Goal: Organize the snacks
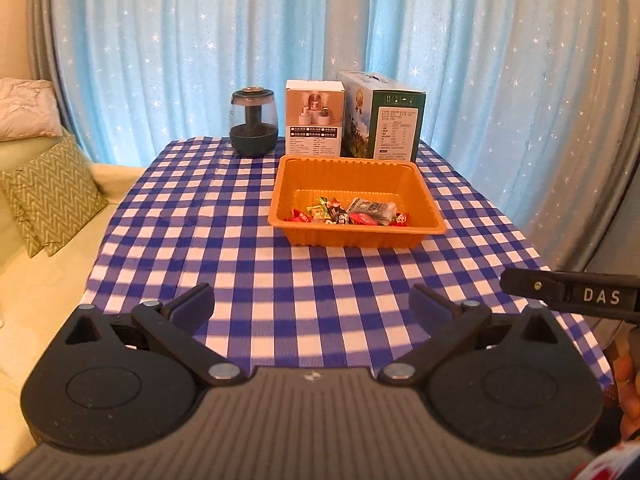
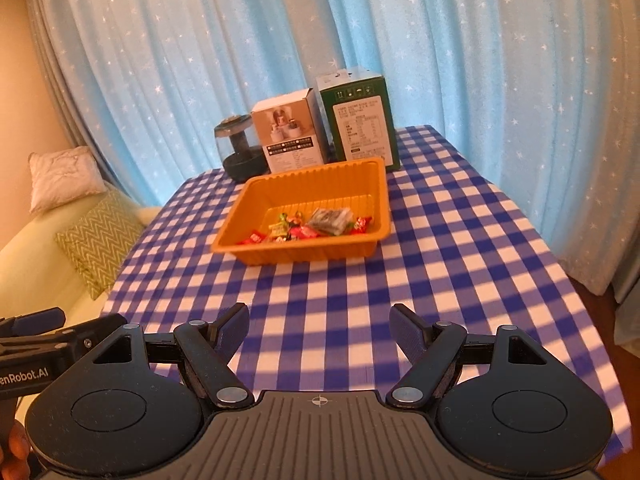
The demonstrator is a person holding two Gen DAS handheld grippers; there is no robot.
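A: Orange tray (image 1: 420, 184) holds every wrapped snack (image 1: 348, 213) you can see; the checked worktop (image 1: 240, 264) around it lies bare. Judge the sorting finished, so back off level without clipping the rim.

B: Your left hand-held gripper (image 1: 312, 300) and right hand-held gripper (image 2: 319, 320) gape empty, tray well ahead of both.

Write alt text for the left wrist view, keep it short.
An orange tray holding wrapped snacks sits on a blue-and-white checked tablecloth, with the open, empty left claw in the foreground. Behind the tray stand a dark jar-like device, a white box and a green box, against a blue starred curtain.
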